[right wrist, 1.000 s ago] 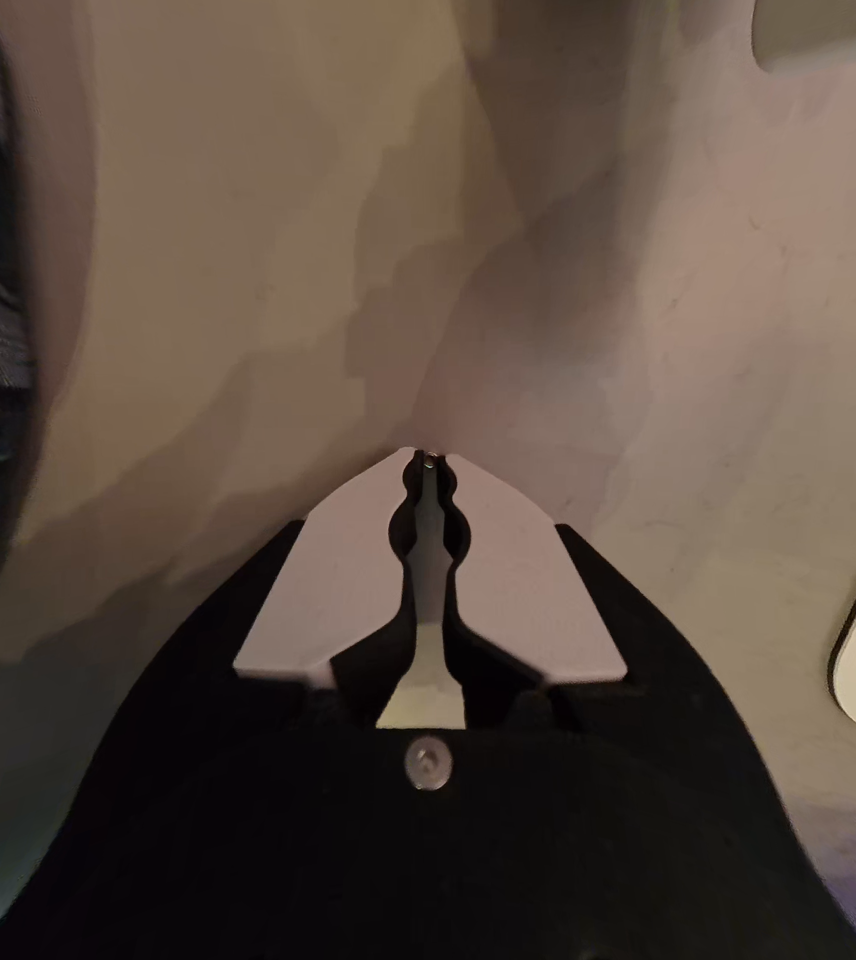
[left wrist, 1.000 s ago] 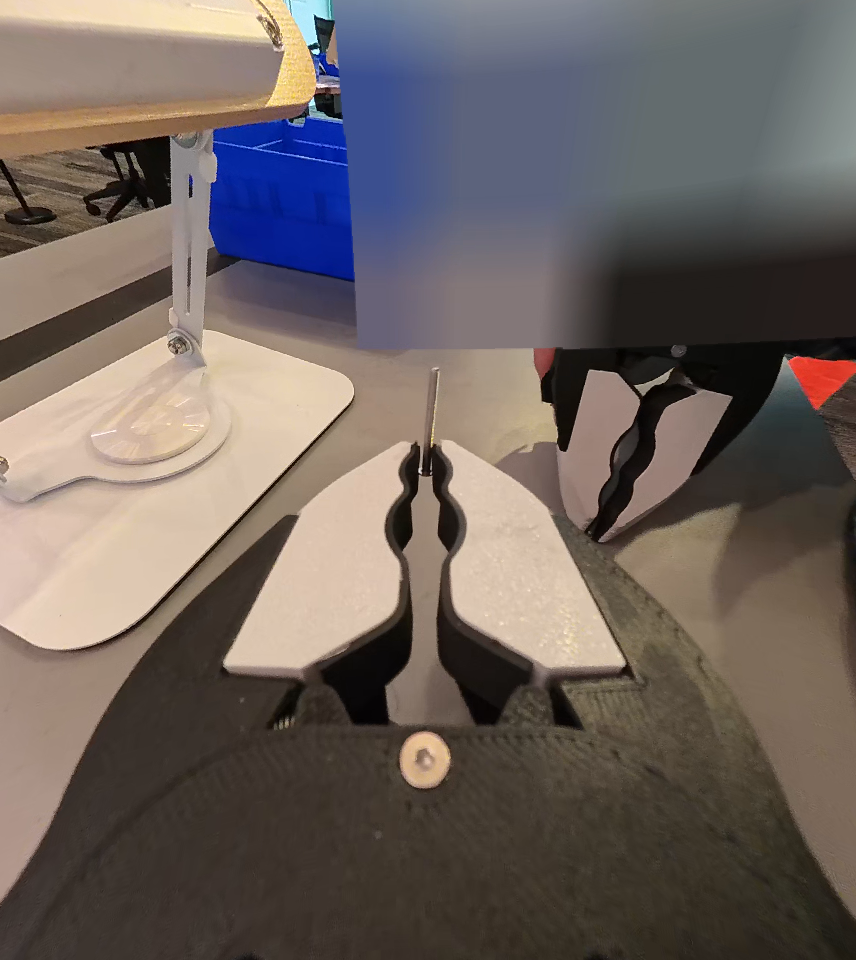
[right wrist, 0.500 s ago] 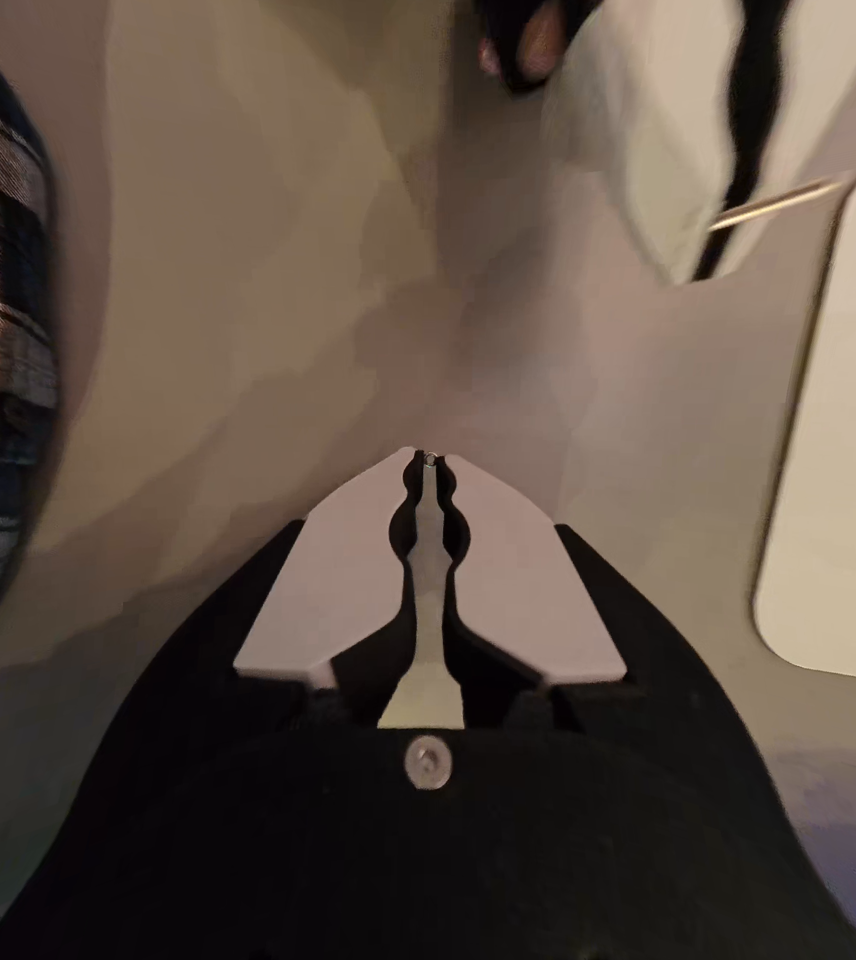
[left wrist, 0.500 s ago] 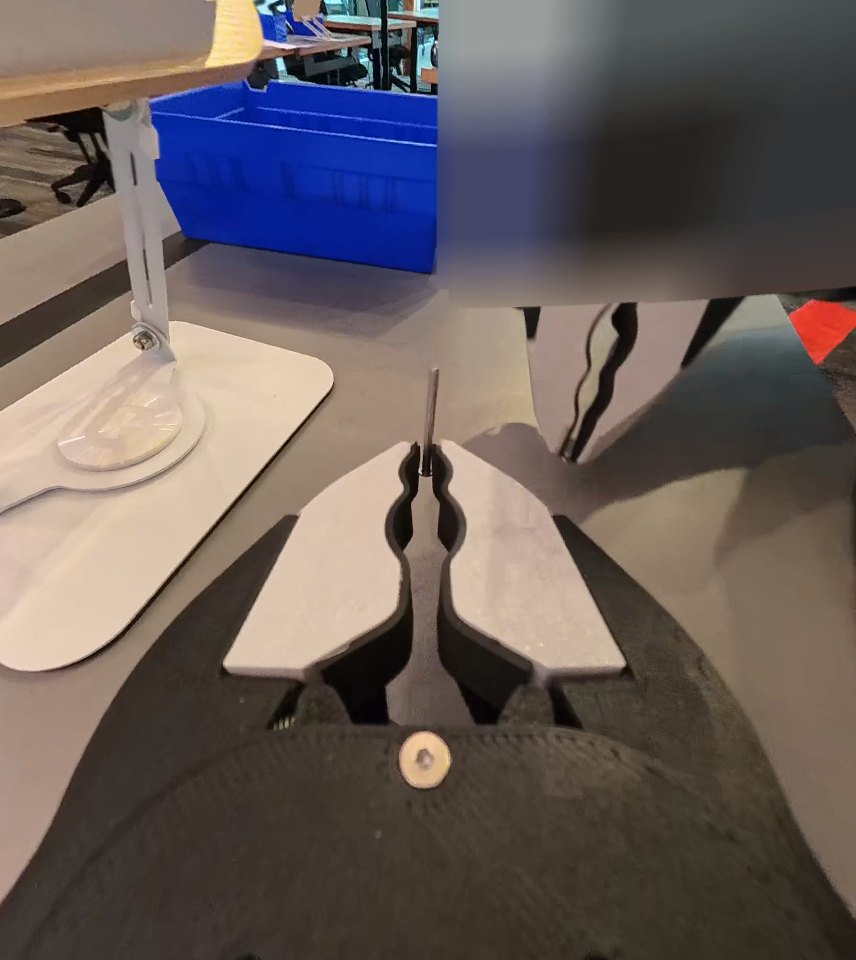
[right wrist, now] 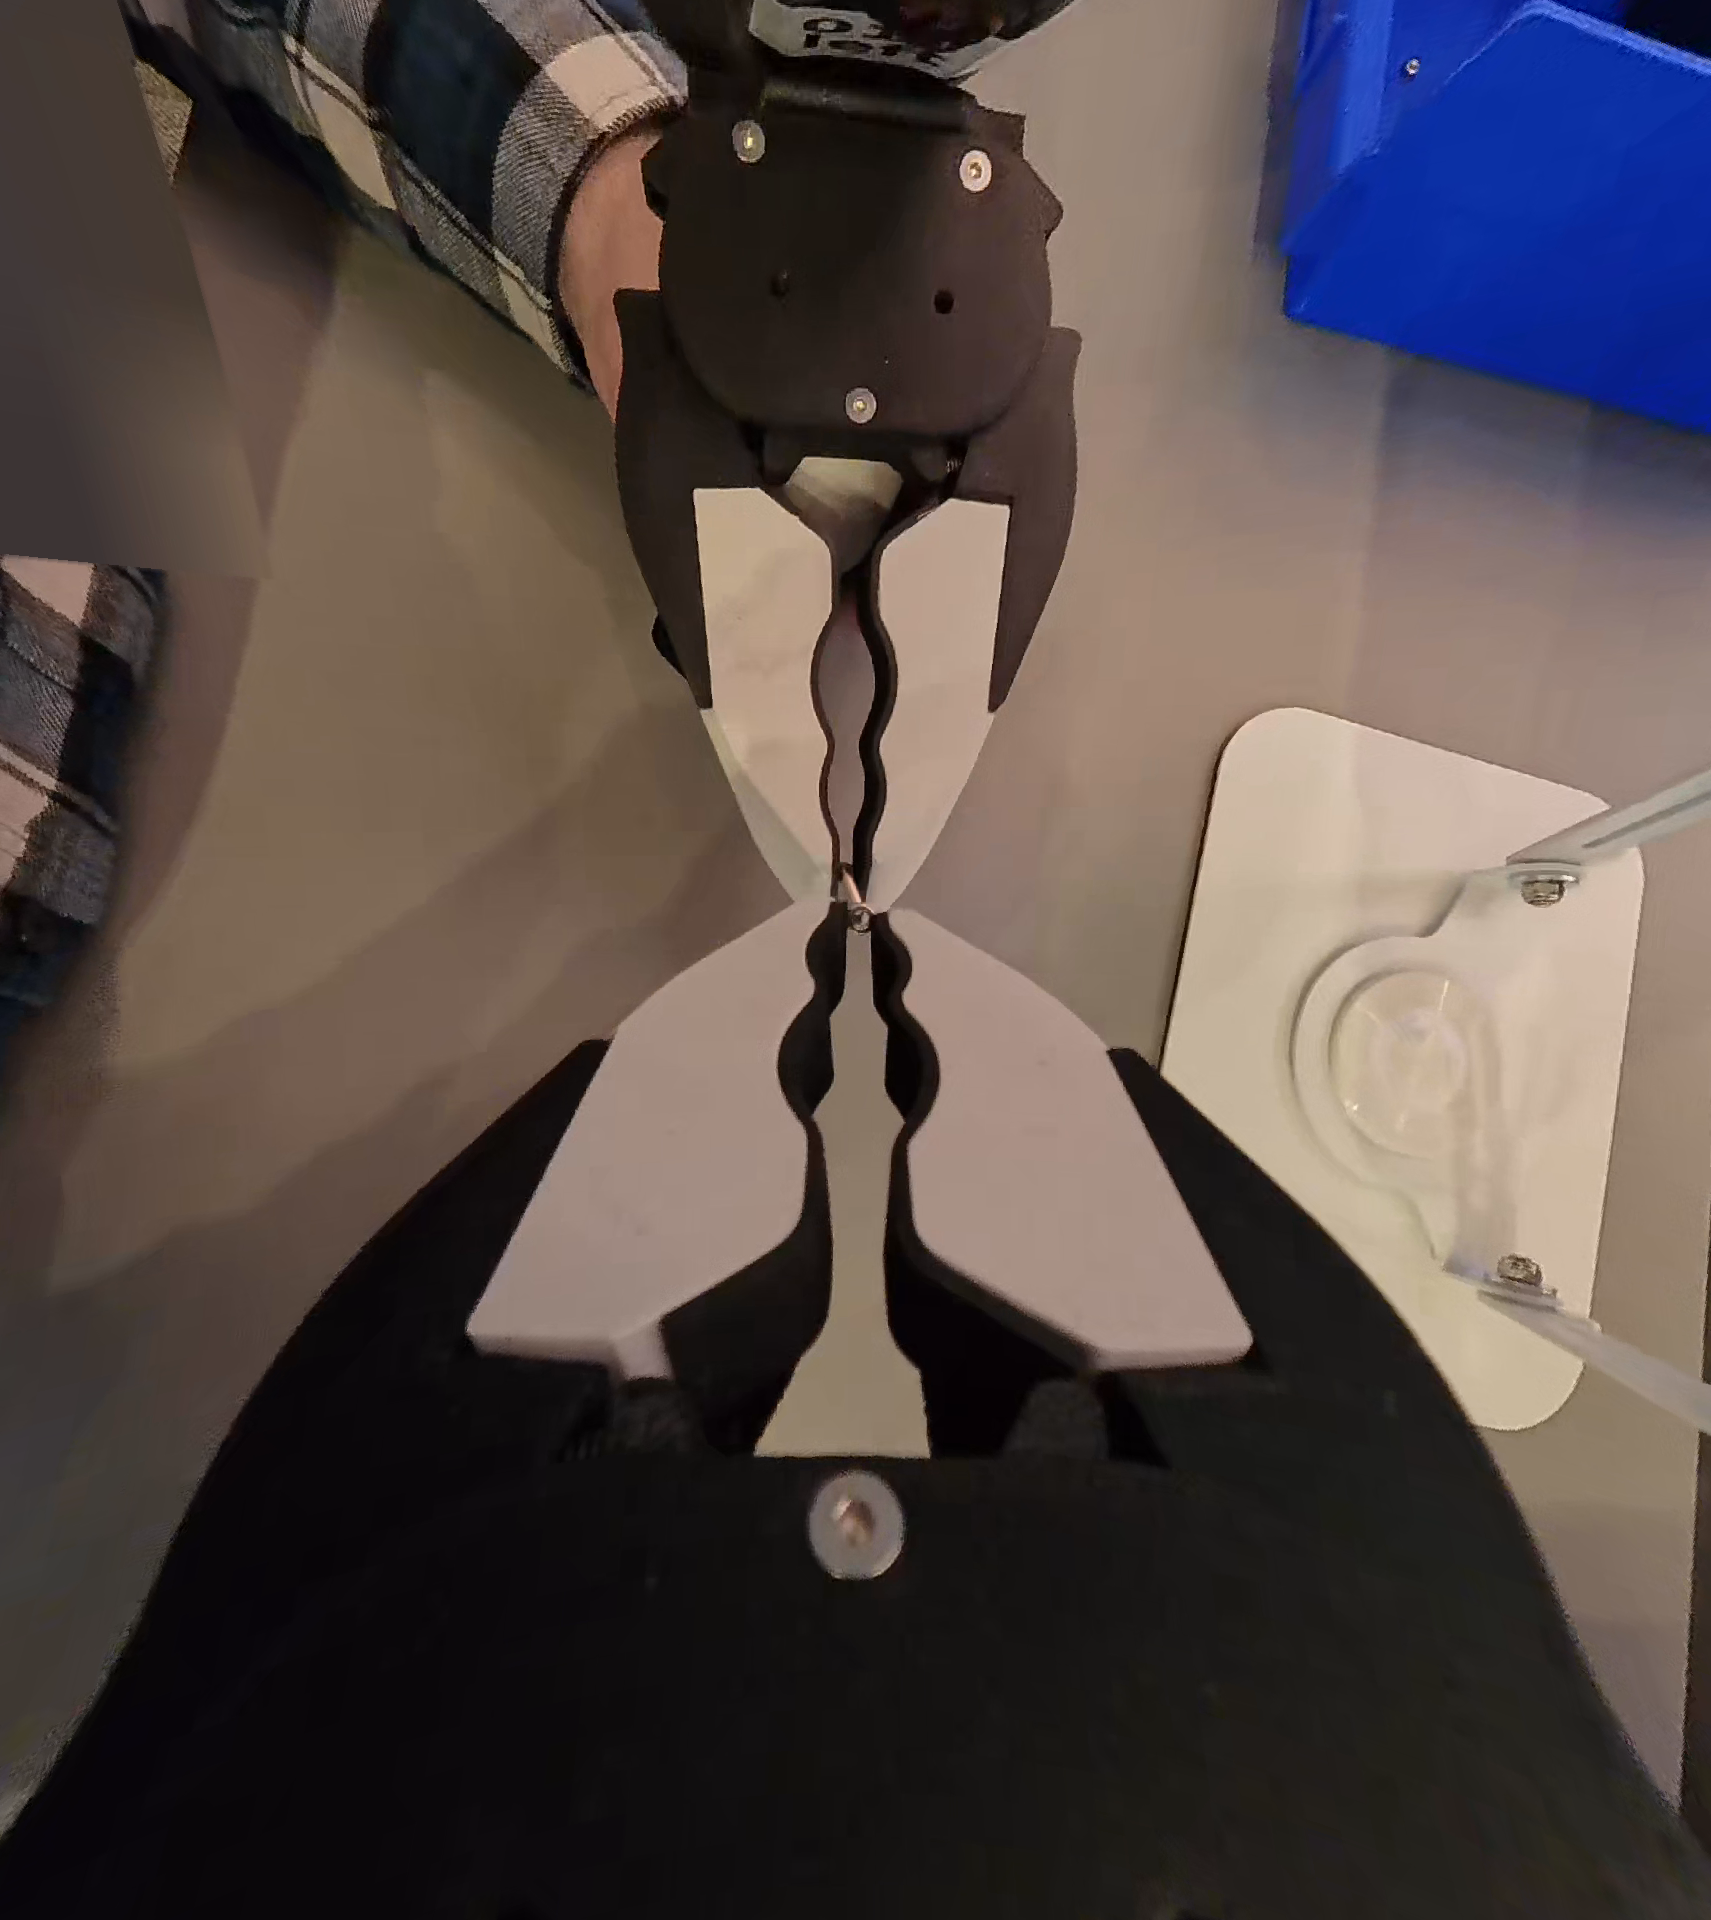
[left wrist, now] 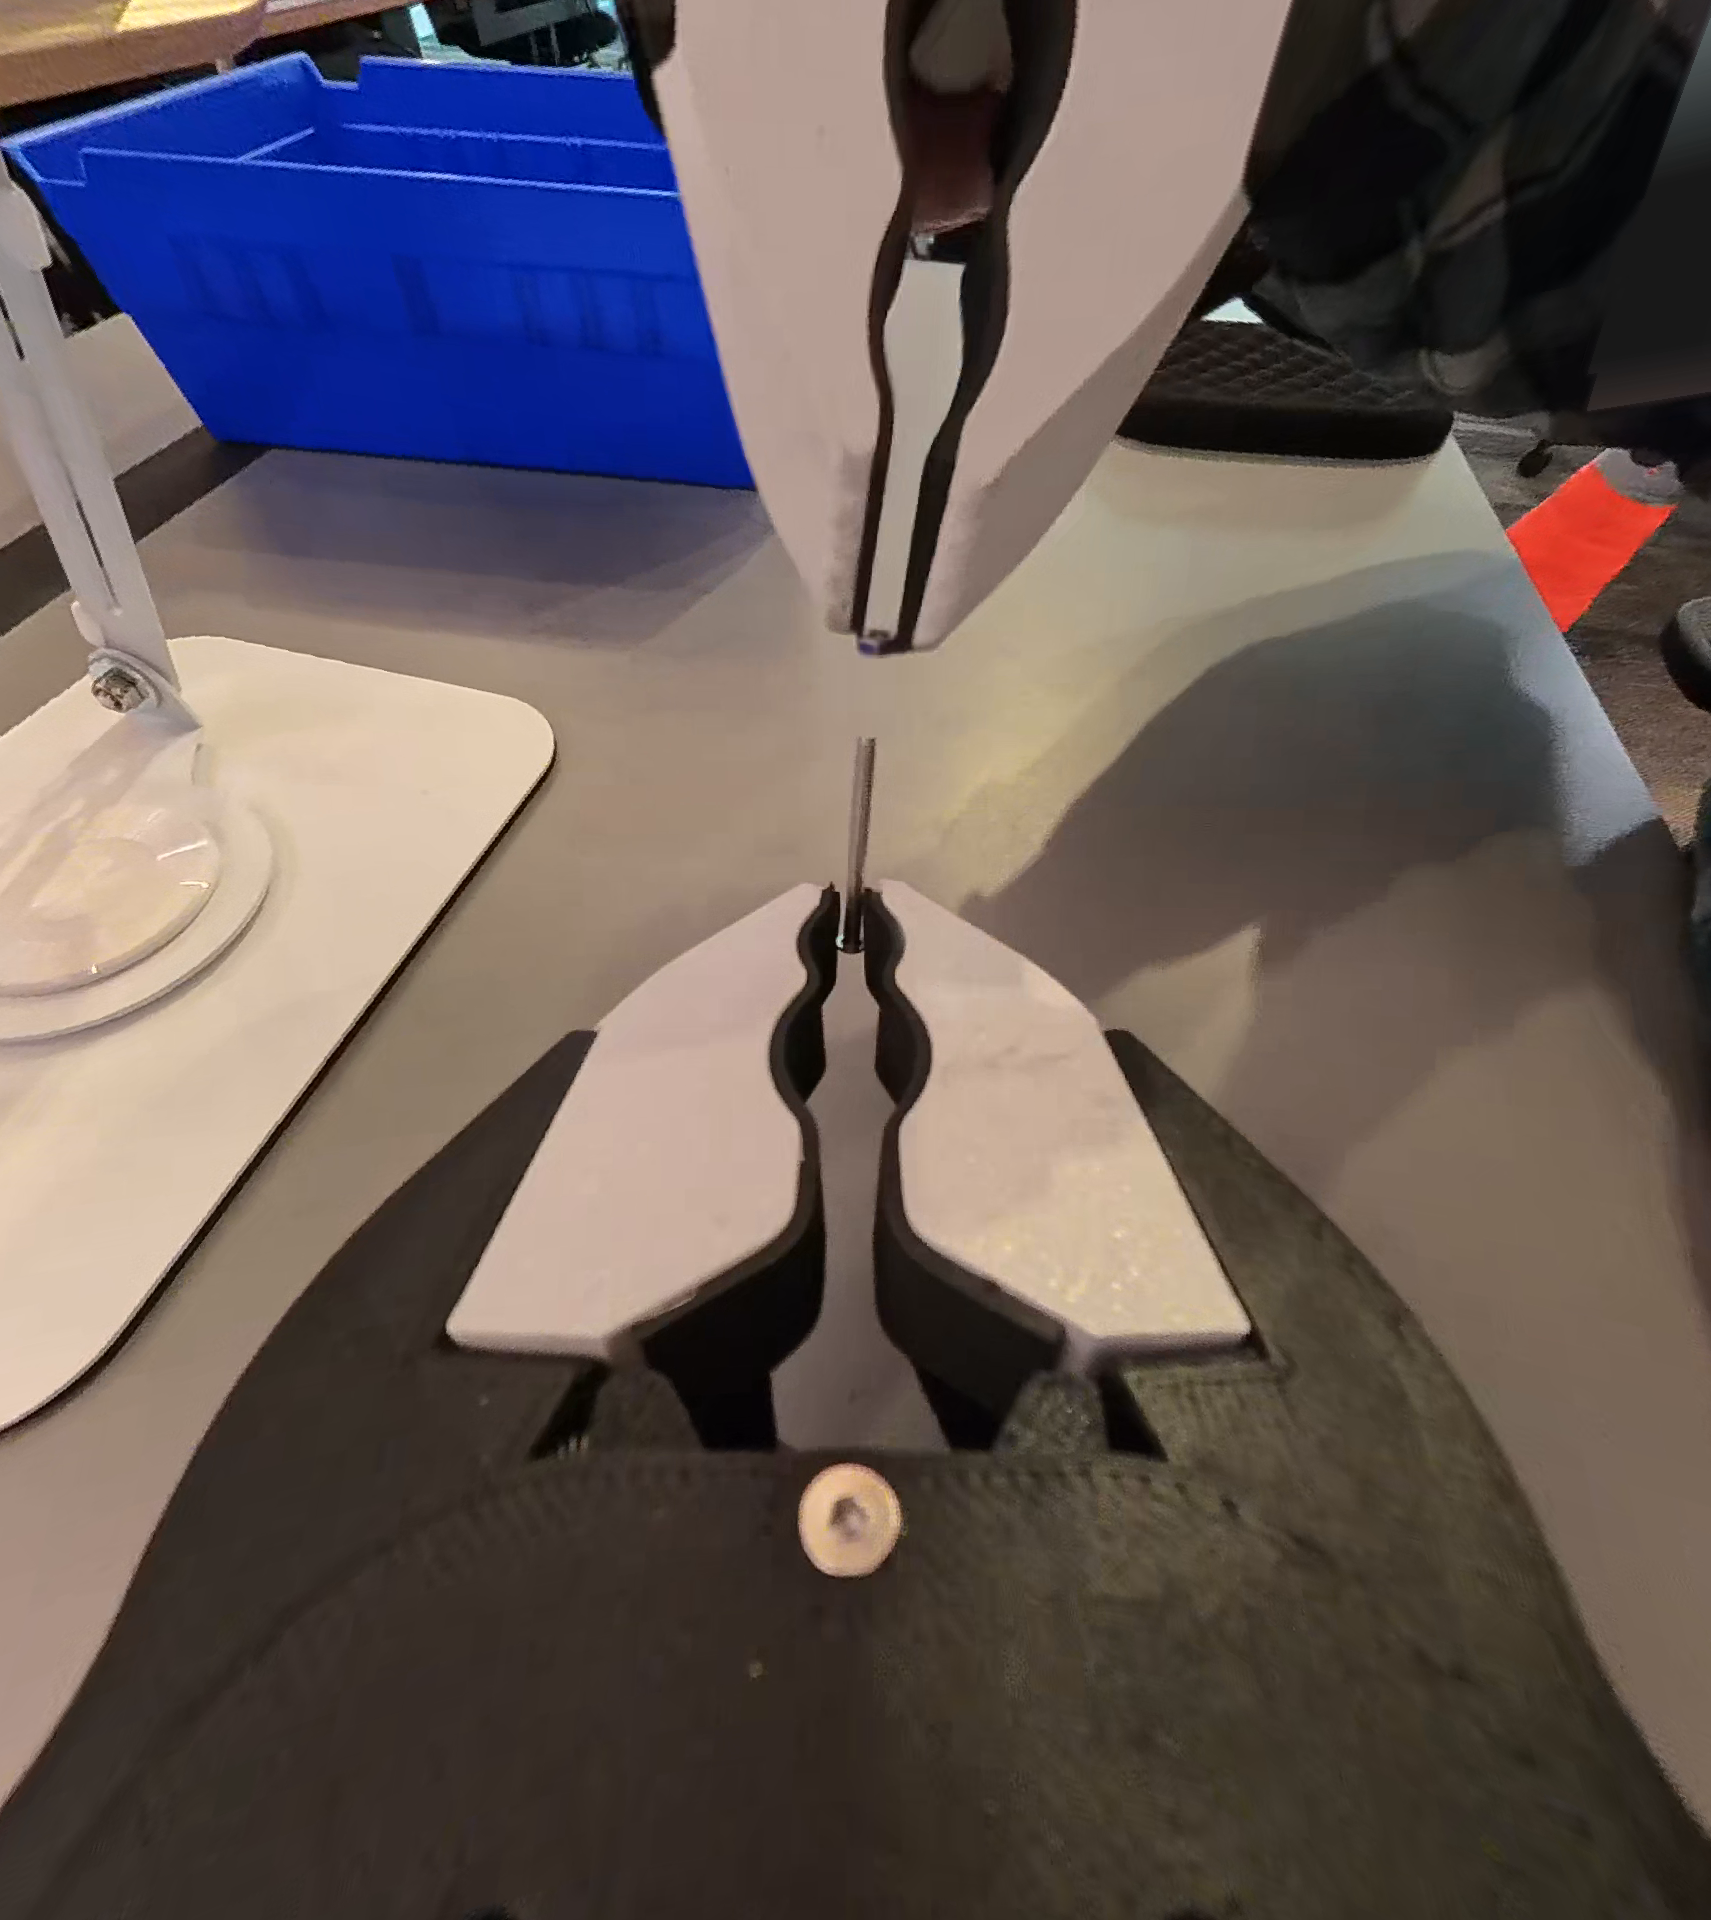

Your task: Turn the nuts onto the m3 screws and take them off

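Observation:
My left gripper [left wrist: 853, 906] is shut on a thin metal rod [left wrist: 863, 810] that sticks straight out past its fingertips above the grey table [left wrist: 622, 665]. My right gripper [right wrist: 857, 918] is shut on a small metal nut [right wrist: 861, 916] pinched at its very tips. The two grippers face each other tip to tip. In the left wrist view the right gripper [left wrist: 885, 636] comes down from above, and a short gap shows between it and the rod's end. In the right wrist view the left gripper [right wrist: 849, 878] and its rod [right wrist: 847, 891] sit just beyond the nut.
A white stand base [left wrist: 207, 935] with slanted legs lies on the table at the left and also shows in the right wrist view [right wrist: 1402, 1039]. A blue bin [left wrist: 394, 291] stands behind it. A person's plaid sleeve [right wrist: 477, 135] is behind the left gripper. Red tape [left wrist: 1578, 540] marks the floor. Left tips to right tips: about 5 centimeters.
My right gripper has swung up from facing the bare table to point at my left gripper, bringing the nut close to the rod's end. Both grasps have stayed shut.

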The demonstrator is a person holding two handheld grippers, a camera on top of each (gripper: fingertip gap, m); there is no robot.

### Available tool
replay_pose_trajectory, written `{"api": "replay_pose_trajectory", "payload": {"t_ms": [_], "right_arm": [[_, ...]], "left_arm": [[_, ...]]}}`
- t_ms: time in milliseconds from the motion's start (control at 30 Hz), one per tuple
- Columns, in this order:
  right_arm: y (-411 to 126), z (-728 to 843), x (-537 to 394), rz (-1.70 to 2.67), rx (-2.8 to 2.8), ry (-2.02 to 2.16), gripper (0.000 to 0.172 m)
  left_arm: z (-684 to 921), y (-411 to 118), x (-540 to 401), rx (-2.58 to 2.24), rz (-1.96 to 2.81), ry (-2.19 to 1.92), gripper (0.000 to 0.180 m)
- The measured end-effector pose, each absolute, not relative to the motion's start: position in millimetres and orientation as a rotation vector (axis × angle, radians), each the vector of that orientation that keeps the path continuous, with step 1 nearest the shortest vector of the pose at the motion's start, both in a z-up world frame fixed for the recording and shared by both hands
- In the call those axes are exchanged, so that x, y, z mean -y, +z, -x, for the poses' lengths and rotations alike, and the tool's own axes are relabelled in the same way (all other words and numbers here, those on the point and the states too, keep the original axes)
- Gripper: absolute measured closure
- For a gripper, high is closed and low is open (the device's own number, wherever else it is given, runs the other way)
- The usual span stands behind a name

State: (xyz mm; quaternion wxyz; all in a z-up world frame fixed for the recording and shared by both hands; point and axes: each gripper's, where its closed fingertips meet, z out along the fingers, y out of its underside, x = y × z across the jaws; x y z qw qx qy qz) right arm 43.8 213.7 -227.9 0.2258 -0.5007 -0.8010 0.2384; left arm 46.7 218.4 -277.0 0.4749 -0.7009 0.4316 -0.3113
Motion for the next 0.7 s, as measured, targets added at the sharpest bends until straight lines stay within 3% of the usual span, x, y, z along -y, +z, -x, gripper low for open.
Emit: {"api": "replay_pose_trajectory", "payload": {"t_ms": [500,700], "right_arm": [[-224,-52,-229,1.422,2.148,0.741,0.171],[-272,-59,-234,1.509,2.203,0.699,0.157]], "left_arm": [[-33,-268,-217,-1.048,1.694,-0.787,0.176],[-9,-266,-231,-0.977,1.727,-0.728,0.176]]}}
